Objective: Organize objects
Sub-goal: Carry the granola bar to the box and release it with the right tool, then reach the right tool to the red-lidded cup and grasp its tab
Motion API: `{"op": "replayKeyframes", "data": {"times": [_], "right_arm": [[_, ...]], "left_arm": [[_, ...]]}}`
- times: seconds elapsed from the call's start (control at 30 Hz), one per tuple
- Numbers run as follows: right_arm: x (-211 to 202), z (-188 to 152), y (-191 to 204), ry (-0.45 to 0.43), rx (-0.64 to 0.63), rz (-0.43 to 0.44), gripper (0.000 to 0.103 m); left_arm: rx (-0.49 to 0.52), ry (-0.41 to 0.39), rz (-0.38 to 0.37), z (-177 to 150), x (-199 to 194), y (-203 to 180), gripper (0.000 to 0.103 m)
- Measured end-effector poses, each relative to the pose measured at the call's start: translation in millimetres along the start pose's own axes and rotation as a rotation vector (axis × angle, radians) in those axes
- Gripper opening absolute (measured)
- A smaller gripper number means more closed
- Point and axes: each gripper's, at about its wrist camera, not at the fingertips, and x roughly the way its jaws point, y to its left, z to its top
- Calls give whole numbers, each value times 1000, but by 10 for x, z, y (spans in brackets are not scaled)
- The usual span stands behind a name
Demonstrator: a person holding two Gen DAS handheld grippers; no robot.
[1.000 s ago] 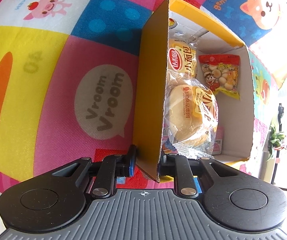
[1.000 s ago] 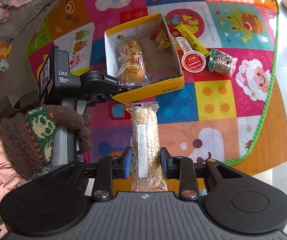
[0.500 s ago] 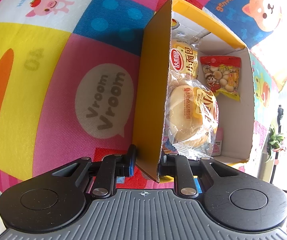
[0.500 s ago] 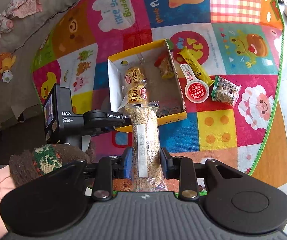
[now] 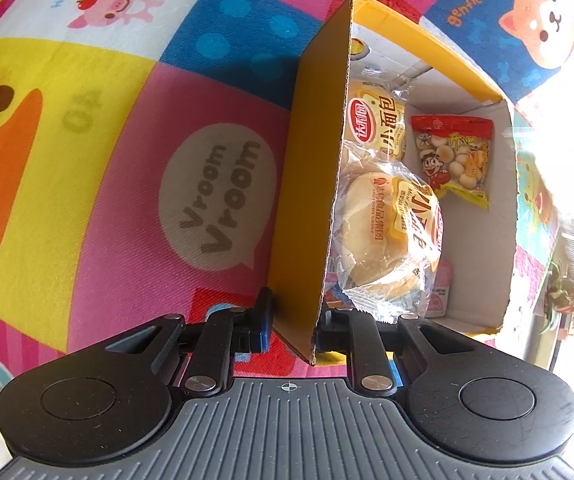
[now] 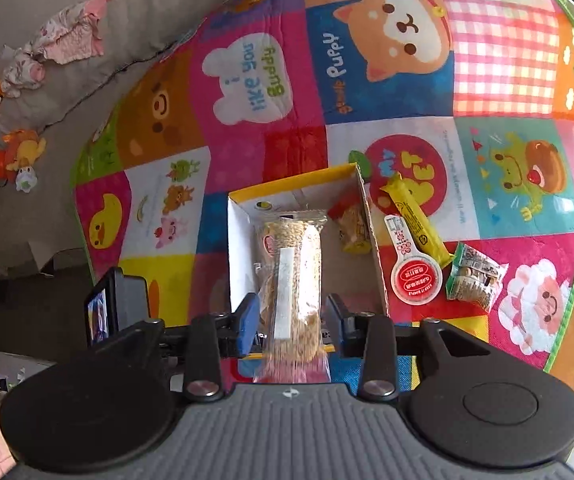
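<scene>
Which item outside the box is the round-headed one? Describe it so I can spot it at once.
Find the yellow box on the play mat. Just off its right wall lie three loose snacks. The middle one is the white spoon-shaped pack with a round red lid, between the long yellow bar and the green nut packet; it alone is round.

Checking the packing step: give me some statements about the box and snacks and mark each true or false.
1. The left hand-held gripper clamps a wall of the yellow box. True.
2. The box is empty. False: bun packets and a red snack bag lie inside.
3. The right hand-held gripper is opening around the sesame bar packet, above the box. True.
4. The round red-lidded cup sits in the box. False: it lies on the mat beside it.
</scene>
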Motion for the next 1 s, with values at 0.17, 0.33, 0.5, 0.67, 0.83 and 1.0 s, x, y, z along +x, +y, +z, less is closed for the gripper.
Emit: {"op": "replayKeyframes", "data": {"times": [0.17, 0.33, 0.5, 0.67, 0.83, 1.0], "right_arm": [[78, -191, -325, 83, -16, -37, 46], [149, -362, -979, 164, 22, -99, 46], [319, -201, -1440, 185, -15, -125, 46], [720, 77, -1533, 232, -95, -97, 46], [1112, 240, -1330, 286, -211, -45, 46], [1526, 257, -1107, 347, -278, -10, 56]], "left_arm": [[-24, 1, 42, -35, -11, -60, 19], [-59, 7, 83, -77, -12, -117, 17], [-130, -3, 130, -187, -56, -121, 15], [-229, 12, 165, -390, -147, -46, 14], [-323, -22, 165, -571, -243, 52, 14], [-379, -43, 167, -615, -242, 35, 14]]}}
